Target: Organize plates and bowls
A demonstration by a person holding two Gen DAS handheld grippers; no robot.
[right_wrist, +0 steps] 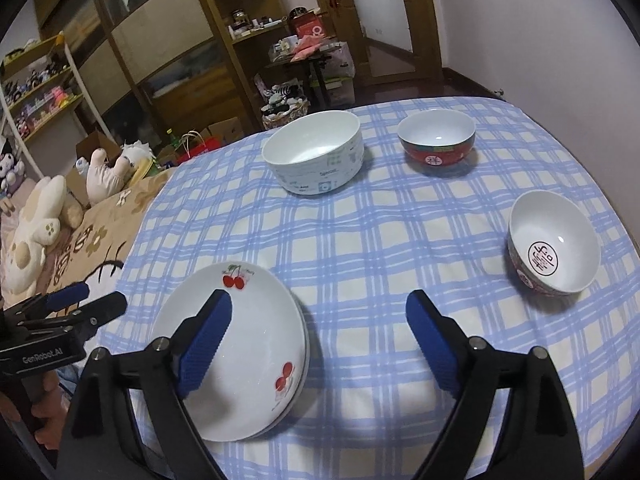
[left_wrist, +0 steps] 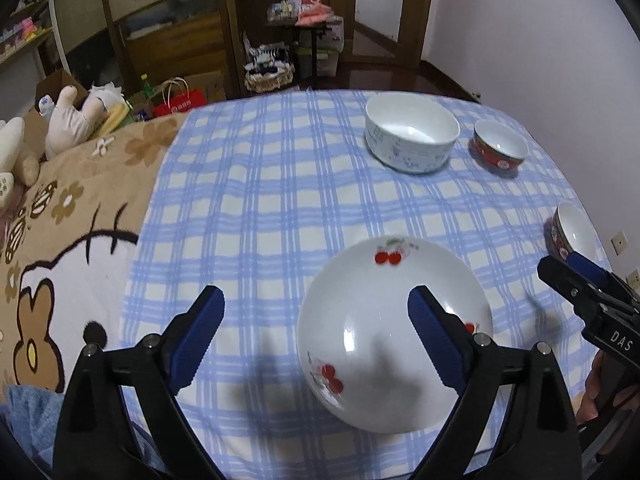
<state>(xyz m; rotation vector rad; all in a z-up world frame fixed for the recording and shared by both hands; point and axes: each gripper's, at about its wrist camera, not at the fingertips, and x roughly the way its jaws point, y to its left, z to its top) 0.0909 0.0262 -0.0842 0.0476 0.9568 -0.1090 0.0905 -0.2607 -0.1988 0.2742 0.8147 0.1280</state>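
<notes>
A white plate with red cherries lies on the blue checked cloth; in the right wrist view it rests on top of a second plate. My left gripper is open above the plate's left side, with nothing between its fingers. My right gripper is open too, just right of the plates, over bare cloth. A large white bowl and a red bowl stand at the far side. Another red-patterned bowl sits tilted at the right.
A brown cartoon blanket with plush toys borders the cloth on the left. Wooden shelves and floor clutter lie beyond the far edge. A hand holds the left gripper at the lower left.
</notes>
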